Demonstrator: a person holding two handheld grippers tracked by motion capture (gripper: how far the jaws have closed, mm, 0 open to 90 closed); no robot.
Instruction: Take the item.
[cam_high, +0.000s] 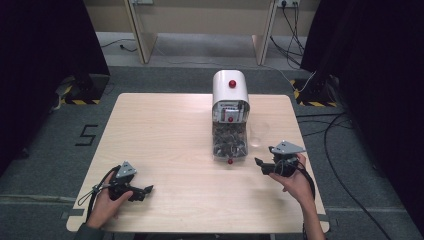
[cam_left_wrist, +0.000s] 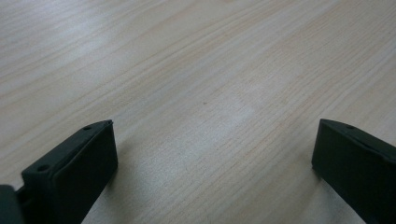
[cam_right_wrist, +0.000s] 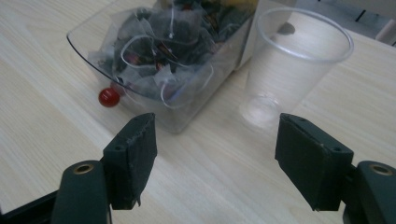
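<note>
— From above, what's on the tabletop (cam_high: 165, 145)?

— One white dispenser (cam_high: 230, 95) at twelve o'clock, its clear drawer (cam_high: 229, 142) pulled out, one clear cup (cam_high: 259, 134) at its three o'clock. Left gripper (cam_high: 148, 189) at seven, right gripper (cam_high: 258, 163) at four.

— Left gripper view?

— Two fingers (cam_left_wrist: 74, 168) wide apart over bare wood.

— Right gripper view?

— Two fingers (cam_right_wrist: 133, 156) spread wide, empty; the drawer (cam_right_wrist: 196, 100) of tea bags at eleven o'clock, one red knob (cam_right_wrist: 109, 97), the cup (cam_right_wrist: 292, 65) at one.

The high view looks forward and down on the whole pale wooden table (cam_high: 165, 130) from its near edge. The right gripper view sits low and close, facing the clear plastic drawer of tea bags (cam_right_wrist: 159, 56) and clear plastic cup (cam_right_wrist: 294, 65), both also in the high view. The left gripper view skims bare tabletop.
</note>
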